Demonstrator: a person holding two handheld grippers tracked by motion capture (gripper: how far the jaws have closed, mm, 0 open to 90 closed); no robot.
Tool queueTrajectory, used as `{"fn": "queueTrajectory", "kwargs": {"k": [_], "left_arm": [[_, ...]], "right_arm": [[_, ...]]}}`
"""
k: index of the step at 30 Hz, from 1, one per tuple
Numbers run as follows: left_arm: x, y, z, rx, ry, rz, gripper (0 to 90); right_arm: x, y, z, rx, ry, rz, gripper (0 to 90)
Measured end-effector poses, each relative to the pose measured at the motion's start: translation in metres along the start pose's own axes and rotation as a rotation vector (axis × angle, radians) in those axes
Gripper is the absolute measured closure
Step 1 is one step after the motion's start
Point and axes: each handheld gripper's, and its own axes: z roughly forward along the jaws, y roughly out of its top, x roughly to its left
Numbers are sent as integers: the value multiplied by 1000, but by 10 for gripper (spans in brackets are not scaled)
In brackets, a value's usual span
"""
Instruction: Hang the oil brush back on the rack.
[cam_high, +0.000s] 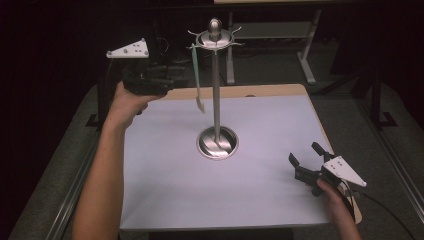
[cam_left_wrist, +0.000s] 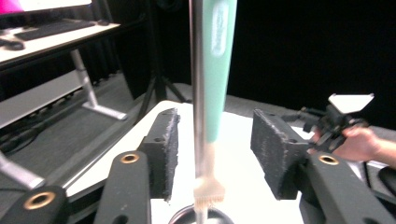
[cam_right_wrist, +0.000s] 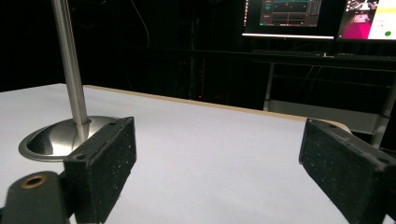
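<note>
— Dark room all round, and what is sitting on the white worktop (cam_high: 165, 190)?

— A metal stand (cam_high: 217, 87) is rising from a round base near the middle of the worktop, with a knob and small hooks at its top. A mint-handled brush (cam_high: 196, 75) is hanging from one hook, bristles down, beside the pole.

— Where is the left claw (cam_high: 170, 80) hovering?

— It is being held up over the far left corner, its jaws spread wide; in the left gripper view the brush handle is hanging between them, touching neither pad.

— And the right claw (cam_high: 301, 159)?

— It is sitting low by the near right corner, jaws gaping apart and holding nothing, pointing toward the stand's base.
</note>
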Motion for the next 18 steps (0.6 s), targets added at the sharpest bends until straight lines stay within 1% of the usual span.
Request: {"fn": "queueTrajectory", "kwargs": {"k": [1, 3, 8, 10, 13, 14, 15, 18], "left_arm": [[-1, -2, -1, 7, 4, -2, 482], [-3, -7, -3, 29, 23, 7, 438], [-9, -21, -11, 42, 69, 3, 361], [-12, -28, -13, 52, 81, -2, 333], [-15, -41, -16, 93, 90, -7, 305], [-17, -46, -16, 104, 89, -21, 295], [-19, -50, -16, 119, 93, -20, 279], [-24, -64, -18, 152, 118, -25, 239]], "right_arm": [[0, 0, 0, -1, 0, 1, 104], [0, 0, -1, -3, 1, 5, 104], [-1, 0, 0, -3, 5, 5, 104], [-1, 0, 0, -2, 7, 8, 104], [-1, 0, 0, -2, 7, 2, 104], [-1, 0, 0, -3, 6, 0, 104], [-1, 0, -1, -3, 6, 2, 104], [-1, 0, -1, -3, 5, 3, 104]]}}
